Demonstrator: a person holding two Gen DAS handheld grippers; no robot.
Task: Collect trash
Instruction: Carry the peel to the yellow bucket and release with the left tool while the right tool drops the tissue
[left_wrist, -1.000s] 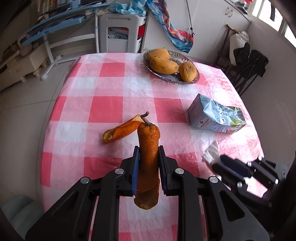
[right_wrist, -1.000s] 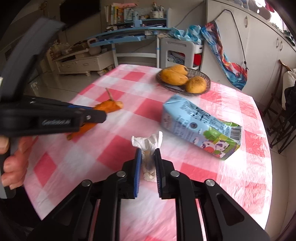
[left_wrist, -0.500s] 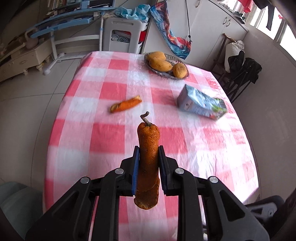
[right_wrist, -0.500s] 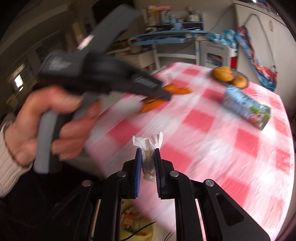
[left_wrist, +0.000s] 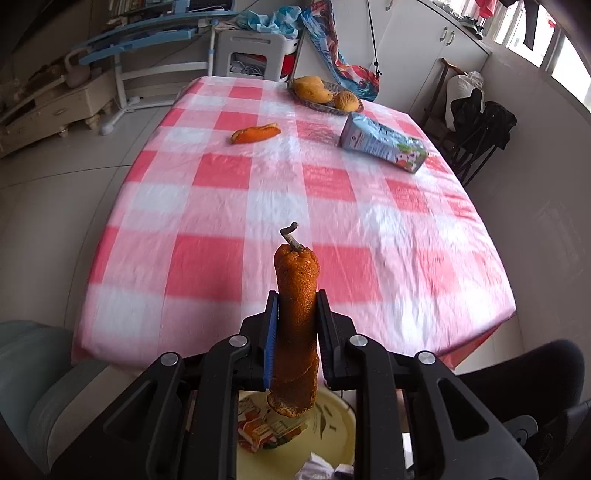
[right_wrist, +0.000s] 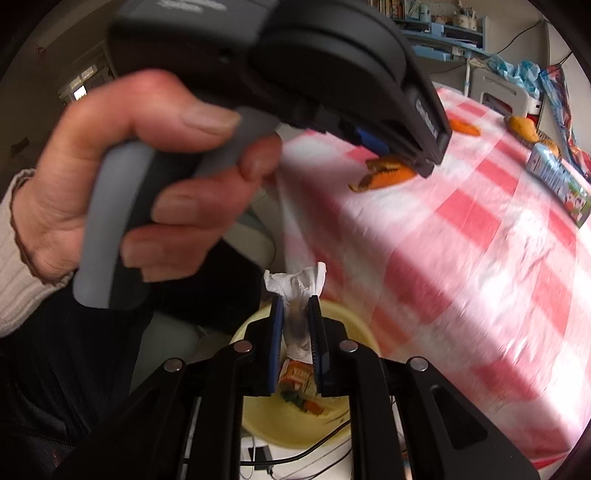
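My left gripper (left_wrist: 295, 306) is shut on a long orange peel (left_wrist: 297, 280) with a curled stem, held upright just past the table's near edge. Under it stands a yellow bin (left_wrist: 349, 411) with a wrapper (left_wrist: 258, 430) and white paper inside. My right gripper (right_wrist: 295, 310) is shut on a crumpled white tissue (right_wrist: 295, 282) above the same bin (right_wrist: 255, 321). A second peel (left_wrist: 255, 133) and a blue milk carton (left_wrist: 382, 142) lie far back on the checked tablecloth (left_wrist: 288, 192). In the right wrist view a hand (right_wrist: 147, 177) holding the left gripper fills the upper left.
A plate of mangoes (left_wrist: 325, 94) stands at the table's far end. A grey-green seat (left_wrist: 33, 369) is at the lower left, a dark chair (left_wrist: 480, 125) at the right. Cables (right_wrist: 295, 458) run under the bin. Shelves and a white stool stand behind the table.
Both grippers have drawn back from the middle of the table to its near edge and now hang over the yellow bin. The right one has swung left. Each still holds its piece.
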